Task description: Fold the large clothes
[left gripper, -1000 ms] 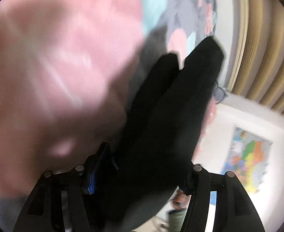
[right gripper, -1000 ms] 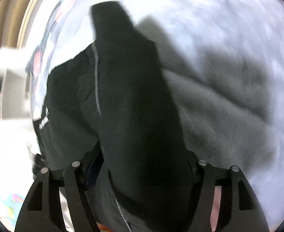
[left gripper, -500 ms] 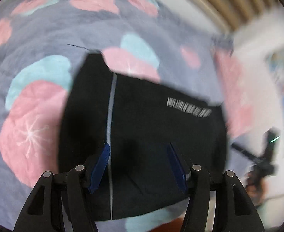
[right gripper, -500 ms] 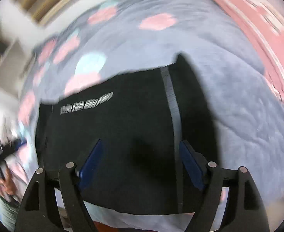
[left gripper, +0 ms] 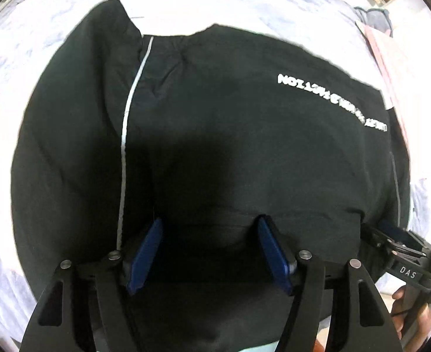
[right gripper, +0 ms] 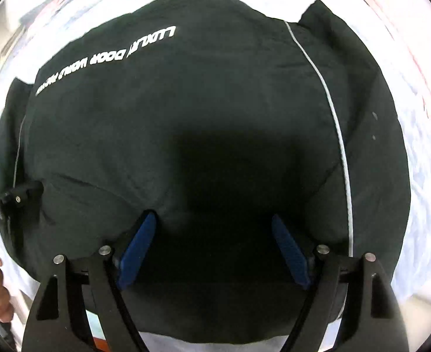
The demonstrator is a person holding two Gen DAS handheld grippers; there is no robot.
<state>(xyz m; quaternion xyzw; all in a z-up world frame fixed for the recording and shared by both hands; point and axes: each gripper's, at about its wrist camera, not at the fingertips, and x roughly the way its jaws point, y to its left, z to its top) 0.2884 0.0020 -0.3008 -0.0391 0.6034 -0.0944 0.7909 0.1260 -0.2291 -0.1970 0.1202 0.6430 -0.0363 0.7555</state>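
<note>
Black garment lies flat under both grippers (left, right) — each spread, lately widening, pinching nothing.

Black jacket – white piping, lettering

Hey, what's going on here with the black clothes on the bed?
A person is folding a large black garment with a handheld gripper in each hand. It lies flat in a folded block on the pale bedspread, white lettering facing up. The left gripper and right gripper hang above it, fingers pointing down. Both are open with nothing between their blue pads; the left's jaws have just been opening wider. It looks like the fold was just laid down and let go.
</note>
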